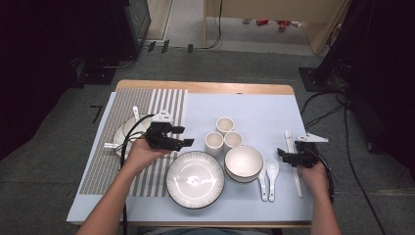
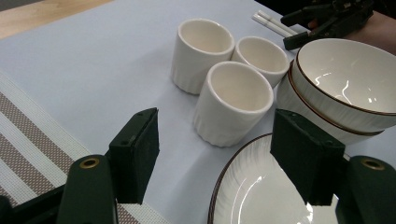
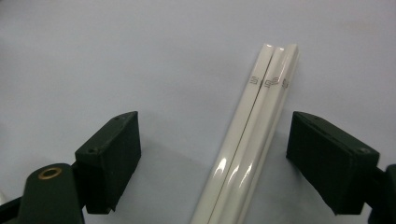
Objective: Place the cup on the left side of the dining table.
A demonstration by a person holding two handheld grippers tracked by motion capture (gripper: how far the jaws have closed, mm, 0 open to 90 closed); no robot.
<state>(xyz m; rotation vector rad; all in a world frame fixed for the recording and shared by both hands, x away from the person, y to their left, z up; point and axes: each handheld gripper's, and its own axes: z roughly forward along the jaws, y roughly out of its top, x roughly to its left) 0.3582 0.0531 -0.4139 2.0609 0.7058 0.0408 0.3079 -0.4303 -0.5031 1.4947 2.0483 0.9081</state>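
White chopsticks [image 3: 254, 140] lie between the wide-open jaws of the right gripper [image 3: 212, 163], untouched, near the table's right edge.

The high view places that right gripper [image 1: 288, 157] just beside the two spoons [image 1: 268, 177] and stacked bowls [image 1: 243, 164]. The left gripper [image 2: 215, 156], jaws wide with nothing held, hovers over the plate [image 2: 261, 196] rim; its view shows three cups [image 2: 232, 100] touching each other, with the striped mat [image 1: 122, 147] toward the table's left edge.

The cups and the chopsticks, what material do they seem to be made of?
The cups look like glazed ceramic: cream, thick-walled, ribbed outside, with a soft sheen. The chopsticks look glossy white, ceramic or hard plastic; bright highlights run along them, and the look cannot settle which.
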